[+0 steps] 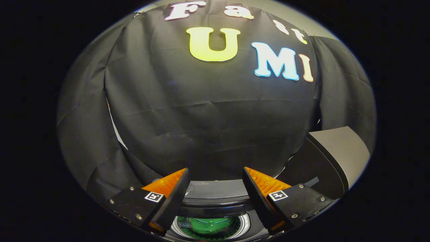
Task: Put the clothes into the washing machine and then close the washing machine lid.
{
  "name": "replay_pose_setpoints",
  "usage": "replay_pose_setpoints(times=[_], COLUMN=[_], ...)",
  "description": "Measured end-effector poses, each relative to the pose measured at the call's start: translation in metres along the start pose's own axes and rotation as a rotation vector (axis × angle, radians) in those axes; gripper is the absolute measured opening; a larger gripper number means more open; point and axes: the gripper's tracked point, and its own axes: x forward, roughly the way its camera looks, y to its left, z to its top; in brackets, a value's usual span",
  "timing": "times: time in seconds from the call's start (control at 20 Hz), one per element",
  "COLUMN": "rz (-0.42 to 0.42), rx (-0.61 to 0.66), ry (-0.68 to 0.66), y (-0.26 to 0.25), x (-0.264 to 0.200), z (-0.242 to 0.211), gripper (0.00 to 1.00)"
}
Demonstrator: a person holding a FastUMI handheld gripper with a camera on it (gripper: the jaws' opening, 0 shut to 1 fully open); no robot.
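Note:
My gripper (215,174) is open, its two fingers spread wide with nothing between them. Below and between the fingers I see the washing machine's round opening (210,227), with a green garment (210,224) lying inside the drum. The machine's dark top panel (215,193) runs across just beyond the opening. To the right of the right finger the raised lid (336,158) stands up, grey on its outer face and dark on its inner side.
The black cloth wall (208,111) hangs close behind the machine and wraps round both sides. A pale gap (116,132) shows between cloth panels on the left.

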Motion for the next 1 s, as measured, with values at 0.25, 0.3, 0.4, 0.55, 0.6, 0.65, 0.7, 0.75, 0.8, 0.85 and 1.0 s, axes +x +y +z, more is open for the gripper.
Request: replay_pose_setpoints(times=[0.25, 0.3, 0.4, 0.55, 0.6, 0.65, 0.7, 0.75, 0.8, 0.85, 1.0], rz=[0.007, 0.019, 0.043, 0.034, 0.028, 0.018, 0.011, 0.012, 0.016, 0.022, 0.03], rx=[0.002, 0.012, 0.06, 0.163, 0.181, 0.178, 0.154, 0.129, 0.117, 0.115, 0.079], ry=[-0.003, -0.013, -0.037, -0.061, -0.054, -0.042, -0.022, -0.007, -0.004, -0.002, -0.015], y=[-0.001, -0.001, -0.002, -0.01, -0.011, -0.013, -0.013, -0.012, -0.01, -0.006, 0.002], x=[-0.017, -0.023, -0.035, -0.052, -0.054, -0.055, -0.057, -0.059, -0.061, -0.062, -0.067], z=[-0.018, -0.022, -0.031, -0.05, -0.06, -0.069, -0.079, -0.088, -0.094, -0.097, -0.094], gripper=[0.98, 0.97, 0.97, 0.97, 0.96, 0.96, 0.96, 0.96, 0.96, 0.96, 0.96])
